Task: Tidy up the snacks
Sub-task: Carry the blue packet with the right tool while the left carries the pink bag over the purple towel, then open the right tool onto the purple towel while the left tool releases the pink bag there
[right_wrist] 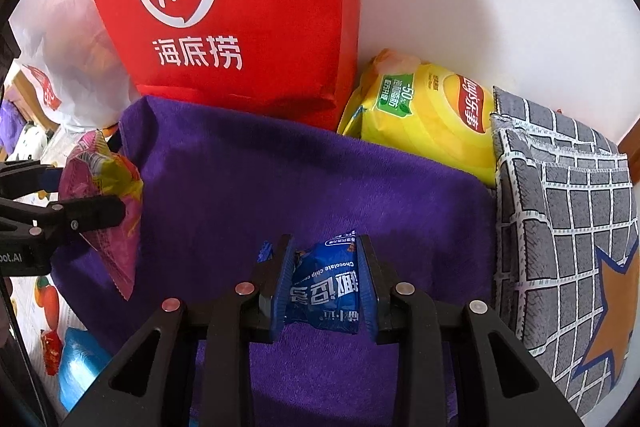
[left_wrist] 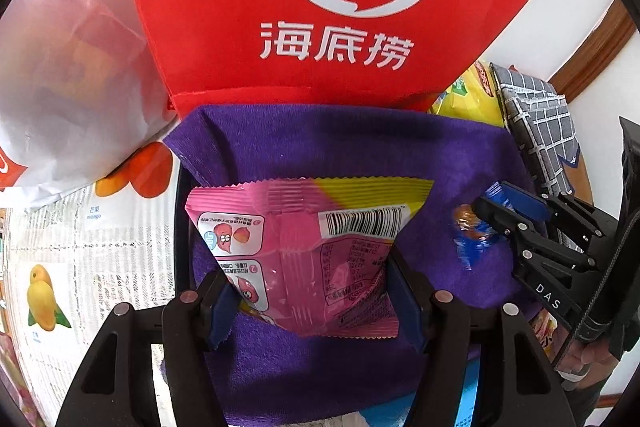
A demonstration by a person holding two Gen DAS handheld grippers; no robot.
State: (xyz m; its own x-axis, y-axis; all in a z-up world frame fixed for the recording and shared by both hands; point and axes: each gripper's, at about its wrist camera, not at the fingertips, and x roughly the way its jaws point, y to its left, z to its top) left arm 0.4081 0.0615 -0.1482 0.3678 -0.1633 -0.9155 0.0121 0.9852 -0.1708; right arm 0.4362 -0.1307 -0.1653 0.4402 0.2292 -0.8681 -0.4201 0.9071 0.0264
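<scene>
While both my grippers hang over the purple cloth (right_wrist: 248, 187), each is clamped on a snack: the left gripper (left_wrist: 308, 287) pinches the pink packet (left_wrist: 304, 247) across its width, its long axis running away from me toward the red bag (left_wrist: 240, 27), and the right gripper (right_wrist: 324, 287) squeezes the small blue cookie packet (right_wrist: 324, 291) — held just above the cloth, as far as I can judge. The pink packet sits to the left of the blue one, well apart, so neither arm should cross — the yellow chip bag (right_wrist: 424, 123) lies nearer my right.
</scene>
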